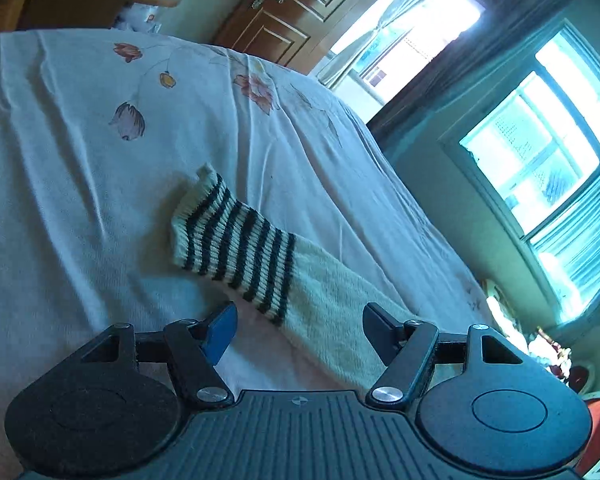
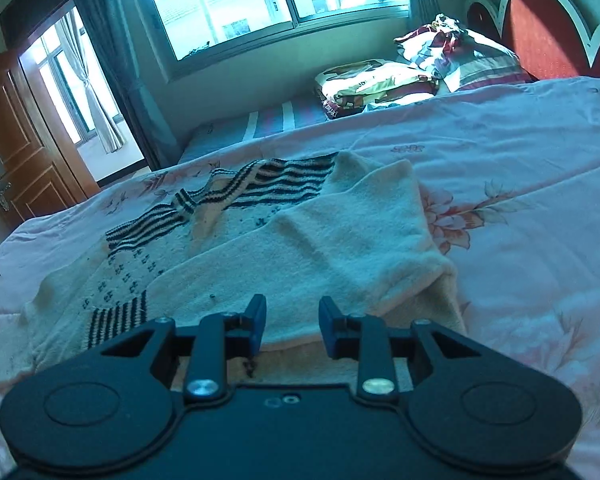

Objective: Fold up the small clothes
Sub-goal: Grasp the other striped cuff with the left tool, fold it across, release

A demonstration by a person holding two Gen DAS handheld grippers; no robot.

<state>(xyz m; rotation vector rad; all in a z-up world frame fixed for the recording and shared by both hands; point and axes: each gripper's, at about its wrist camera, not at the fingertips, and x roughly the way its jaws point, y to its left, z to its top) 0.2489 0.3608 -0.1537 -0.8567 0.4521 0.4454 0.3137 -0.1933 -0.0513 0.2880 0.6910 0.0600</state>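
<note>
A small cream knitted sweater (image 2: 308,240) with black stripes at collar, hem and cuffs lies flat on the bed. One sleeve is folded across its body. My right gripper (image 2: 293,312) is open just above the folded cream sleeve near the sweater's near edge, holding nothing. In the left wrist view the other sleeve (image 1: 268,256), with a black-striped cuff, stretches out over the sheet. My left gripper (image 1: 300,320) is open, its fingers astride the cream part of that sleeve, empty.
The bed has a pale floral sheet (image 1: 80,160). Folded bedding and pillows (image 2: 412,72) lie by a red headboard (image 2: 548,28). A window (image 2: 260,4) and a wooden door (image 2: 16,136) stand beyond the bed's far edge.
</note>
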